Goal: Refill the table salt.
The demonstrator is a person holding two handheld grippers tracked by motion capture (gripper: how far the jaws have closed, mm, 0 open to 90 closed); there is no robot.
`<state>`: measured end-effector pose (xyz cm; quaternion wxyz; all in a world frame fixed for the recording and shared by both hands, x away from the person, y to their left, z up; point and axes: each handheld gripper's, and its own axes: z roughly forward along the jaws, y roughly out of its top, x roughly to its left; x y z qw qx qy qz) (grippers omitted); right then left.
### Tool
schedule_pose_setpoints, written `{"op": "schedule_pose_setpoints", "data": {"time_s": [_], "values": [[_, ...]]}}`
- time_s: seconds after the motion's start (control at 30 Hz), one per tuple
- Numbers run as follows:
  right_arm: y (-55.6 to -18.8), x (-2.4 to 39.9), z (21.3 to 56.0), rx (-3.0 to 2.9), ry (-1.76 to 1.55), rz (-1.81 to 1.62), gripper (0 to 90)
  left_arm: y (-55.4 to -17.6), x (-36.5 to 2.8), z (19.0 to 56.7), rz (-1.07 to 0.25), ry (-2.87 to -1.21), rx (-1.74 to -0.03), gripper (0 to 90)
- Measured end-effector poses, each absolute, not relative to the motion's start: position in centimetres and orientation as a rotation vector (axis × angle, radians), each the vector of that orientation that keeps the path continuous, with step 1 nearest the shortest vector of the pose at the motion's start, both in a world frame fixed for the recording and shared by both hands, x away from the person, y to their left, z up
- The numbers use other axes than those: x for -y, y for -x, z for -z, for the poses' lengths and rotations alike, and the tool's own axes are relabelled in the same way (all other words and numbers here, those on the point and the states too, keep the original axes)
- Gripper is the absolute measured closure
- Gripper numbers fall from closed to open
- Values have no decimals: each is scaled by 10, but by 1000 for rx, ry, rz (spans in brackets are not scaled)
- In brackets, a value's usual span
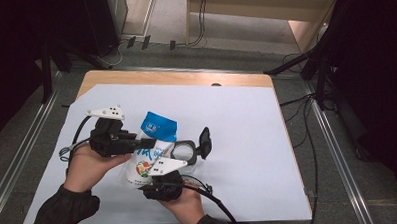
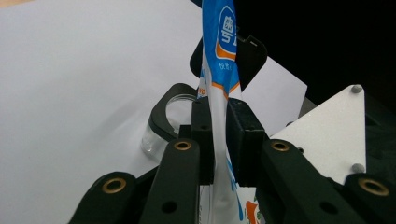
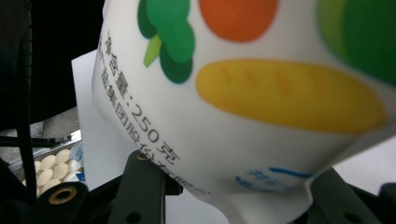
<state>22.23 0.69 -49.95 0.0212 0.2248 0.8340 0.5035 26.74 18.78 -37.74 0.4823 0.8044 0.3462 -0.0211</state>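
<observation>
Left tool (image 2: 219, 140) pinches one bag (image 1: 155, 143) mid-frame; right tool (image 1: 161, 186) grips its bottom, beside one jar (image 1: 184, 151).

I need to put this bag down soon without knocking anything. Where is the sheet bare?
Bare: the white sheet right of the glass jar and its black lid, and the far strip beyond the bag. Crowded: near centre, where the left gripper and right gripper hold the bag beside the jar.
</observation>
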Motion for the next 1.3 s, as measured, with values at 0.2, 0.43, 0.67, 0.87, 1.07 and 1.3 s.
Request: {"op": "schedule_pose_setpoints", "data": {"time_s": [0.2,0.43,0.67,0.87,1.07,1.3], "values": [[-218,-8,498,-2584,-669,-1560,598,-266,-183,377,12,-1985,-887,895],[-214,-8,496,-2593,-709,-1569,496,-268,-173,381,15,-1998,-889,894],[-214,-5,499,-2607,-747,-1583,525,-271,-164,387,30,-2014,-862,872],[-213,-2,498,-2606,-758,-1598,501,-275,-160,390,60,-2021,-844,877],[-212,0,501,-2626,-774,-1606,515,-278,-154,393,74,-2046,-843,878],[-213,3,503,-2633,-808,-1636,553,-283,-150,400,98,-2060,-853,866]]}}
